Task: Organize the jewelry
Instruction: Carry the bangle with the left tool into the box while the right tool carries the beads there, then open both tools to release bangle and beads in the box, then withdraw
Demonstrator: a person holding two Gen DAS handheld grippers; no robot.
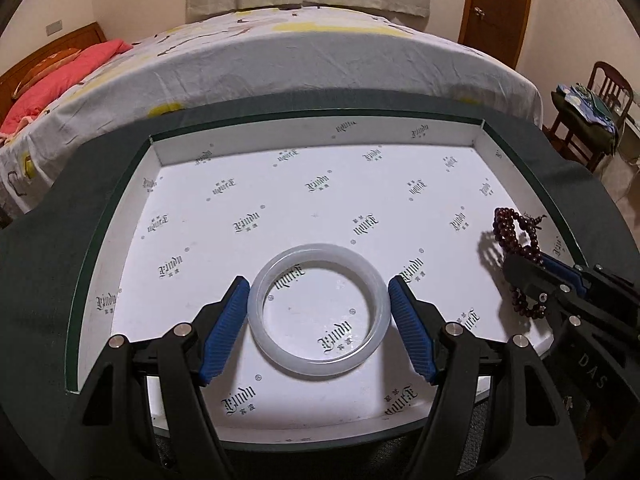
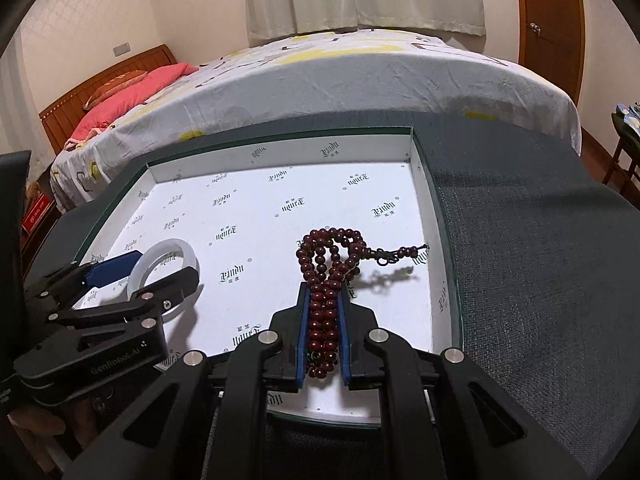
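A white translucent bangle [image 1: 316,250] sits between the blue pads of my left gripper [image 1: 318,280], which touch its left and right sides. It is held low over the floor of a white printed tray [image 1: 280,196] with a green rim. In the right wrist view the bangle [image 2: 168,246] and left gripper [image 2: 164,268] are at the tray's left. My right gripper [image 2: 323,290] is shut on a dark red bead strand [image 2: 320,248]. Its loops and knotted tail reach forward above the tray [image 2: 280,216] and cast a shadow. In the left wrist view the beads [image 1: 516,228] and right gripper [image 1: 524,262] are at the right.
The tray rests on a dark grey cloth surface [image 2: 520,260] that extends to its right. Behind it stands a bed [image 1: 320,56] with a patterned sheet and a pink pillow [image 1: 60,76]. A wooden chair [image 1: 592,112] with clothes is at the far right, near a door [image 1: 496,0].
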